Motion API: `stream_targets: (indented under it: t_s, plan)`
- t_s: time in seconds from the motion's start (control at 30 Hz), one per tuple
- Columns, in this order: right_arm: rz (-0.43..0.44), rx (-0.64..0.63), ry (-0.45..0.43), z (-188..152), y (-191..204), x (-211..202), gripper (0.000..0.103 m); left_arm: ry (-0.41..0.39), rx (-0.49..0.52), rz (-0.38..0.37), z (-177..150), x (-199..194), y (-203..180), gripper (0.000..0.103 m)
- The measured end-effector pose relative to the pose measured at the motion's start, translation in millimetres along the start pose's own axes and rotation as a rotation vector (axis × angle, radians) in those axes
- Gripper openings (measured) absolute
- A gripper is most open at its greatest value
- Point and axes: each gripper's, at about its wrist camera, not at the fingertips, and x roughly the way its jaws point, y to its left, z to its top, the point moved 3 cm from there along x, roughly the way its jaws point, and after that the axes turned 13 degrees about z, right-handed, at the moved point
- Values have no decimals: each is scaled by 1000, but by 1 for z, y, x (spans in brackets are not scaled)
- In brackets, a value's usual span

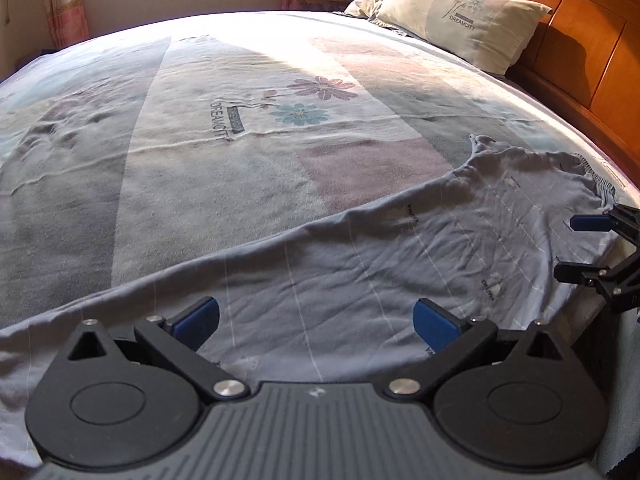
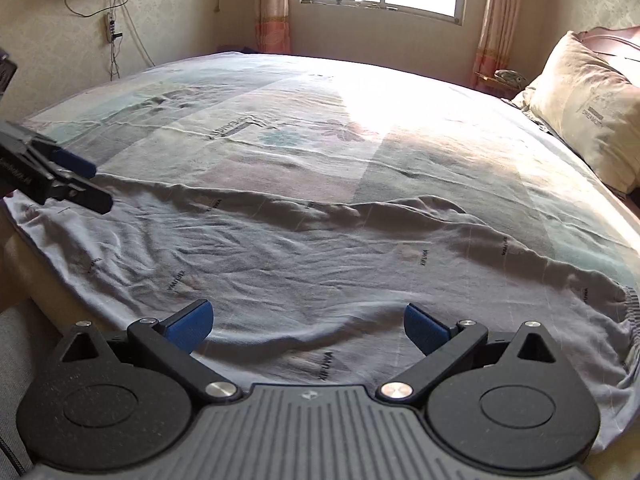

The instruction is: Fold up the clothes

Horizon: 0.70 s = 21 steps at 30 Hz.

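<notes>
Across the near edge of the bed (image 1: pixel 240 168) lies a grey garment (image 1: pixel 360 272), spread out mostly flat but pretty wrinkled, with thin pale lines and small printed lettering on it. No boxes or baskets in either view, so it's just the bed carrying everything: the garment up front and a pillow (image 1: pixel 460 20) by the wooden headboard (image 1: pixel 580 40).

Left tongs (image 1: pixel 316 322) are wide open with nothing between the blue pads (image 1: pixel 198 318), hovering low over the garment's near hem, cloth showing right through the gap. Can't tell if the tips actually touch it.

Right tongs (image 2: pixel 308 324) are the same deal: spread wide, gripping nothing, sitting over the near edge of the fabric towards its elastic-looking end (image 2: pixel 628 308).

Each pair shows up at the edge of the other's view, so they're at opposite ends of the garment, well apart.
</notes>
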Motion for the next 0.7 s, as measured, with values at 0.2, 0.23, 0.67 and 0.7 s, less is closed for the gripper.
stream_targets:
  t_s: [0.2,0.23,0.67,0.7]
  plan:
    - [-29,36,111,-28,-21,-10,103,-12,-79,35,-23,-3,17,102]
    - [-30,36,107,-31,-21,-12,103,-17,-89,33,-24,-3,18,102]
    - [-126,186,59,-20,-69,-23,103,-10,-155,34,-21,-1,22,102]
    - [-124,226,71,-25,-78,-23,103,-9,-152,37,-20,-1,21,102]
